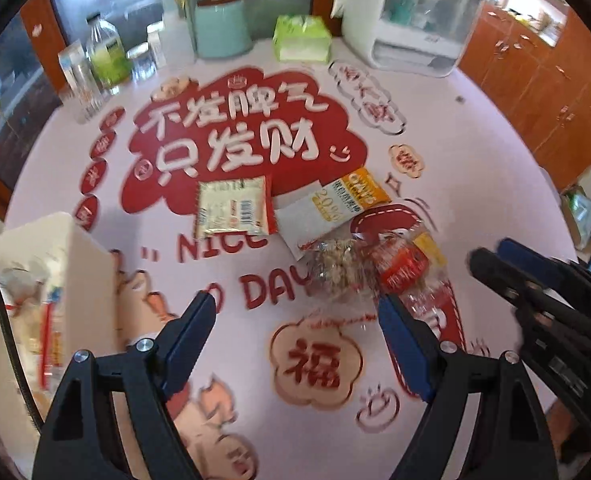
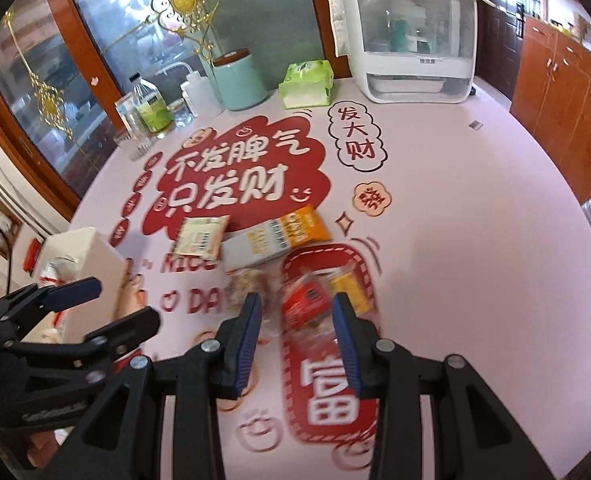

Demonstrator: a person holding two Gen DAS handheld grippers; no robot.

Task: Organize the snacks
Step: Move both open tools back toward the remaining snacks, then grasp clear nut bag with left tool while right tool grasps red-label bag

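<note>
Three snacks lie mid-table: a cream packet with a barcode (image 1: 233,210) (image 2: 201,236), a white and orange packet (image 1: 335,204) (image 2: 279,232), and a clear bag with a red label (image 1: 359,268) (image 2: 307,300). A white box (image 1: 75,248) (image 2: 87,248) at the left holds several packets. My left gripper (image 1: 295,304) (image 2: 123,300) is wide open and empty, between the box and the clear bag. My right gripper (image 2: 297,300) (image 1: 491,252) hovers over the clear bag with a narrow gap between its jaws. Its pads press on nothing.
Along the far edge of the printed tablecloth (image 2: 455,200) stand a teal canister (image 2: 241,80), a green tissue pack (image 2: 307,84), a white countertop cabinet (image 2: 411,40), a bottle (image 2: 151,108) and glasses (image 2: 135,140). Wooden cupboards (image 2: 567,92) line the right.
</note>
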